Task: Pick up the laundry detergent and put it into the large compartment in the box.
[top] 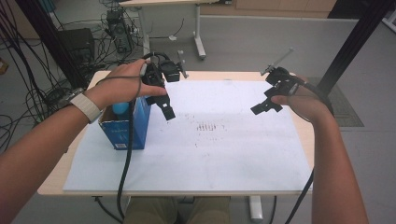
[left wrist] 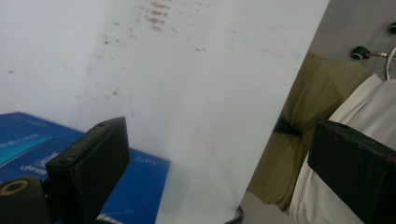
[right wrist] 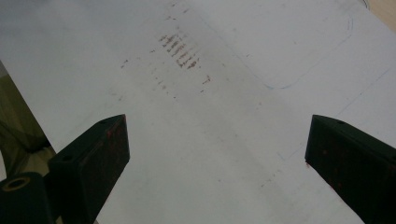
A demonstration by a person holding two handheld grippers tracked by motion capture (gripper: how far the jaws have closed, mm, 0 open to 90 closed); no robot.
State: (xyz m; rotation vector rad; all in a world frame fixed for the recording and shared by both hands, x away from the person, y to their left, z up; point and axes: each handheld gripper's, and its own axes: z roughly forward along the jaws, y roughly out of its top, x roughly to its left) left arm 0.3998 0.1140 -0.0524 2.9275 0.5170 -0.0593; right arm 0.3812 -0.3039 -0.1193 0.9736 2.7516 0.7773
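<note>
An open blue cardboard box [top: 123, 128] stands on the left part of a white sheet [top: 210, 154] that covers the table; something light blue [top: 120, 108] shows inside it. My left gripper [top: 164, 106] hovers just right of the box and above it, jaws apart with nothing between them. In the left gripper view [left wrist: 219, 163] the box [left wrist: 140, 182] lies at the lower left. My right gripper [top: 265, 105] hangs over the sheet's right side, open and empty. In the right gripper view [right wrist: 217, 163] the wide-spread jaws frame the bare sheet [right wrist: 224, 116] with its brown smudges.
Brown marks [top: 208, 126] stain the middle of the sheet. The wooden table edge [top: 306, 140] runs along the right. Black frame posts [top: 355, 42] rise at the back corners. Cables and equipment [top: 116, 32] clutter the floor behind, beside another table's leg [top: 199, 39].
</note>
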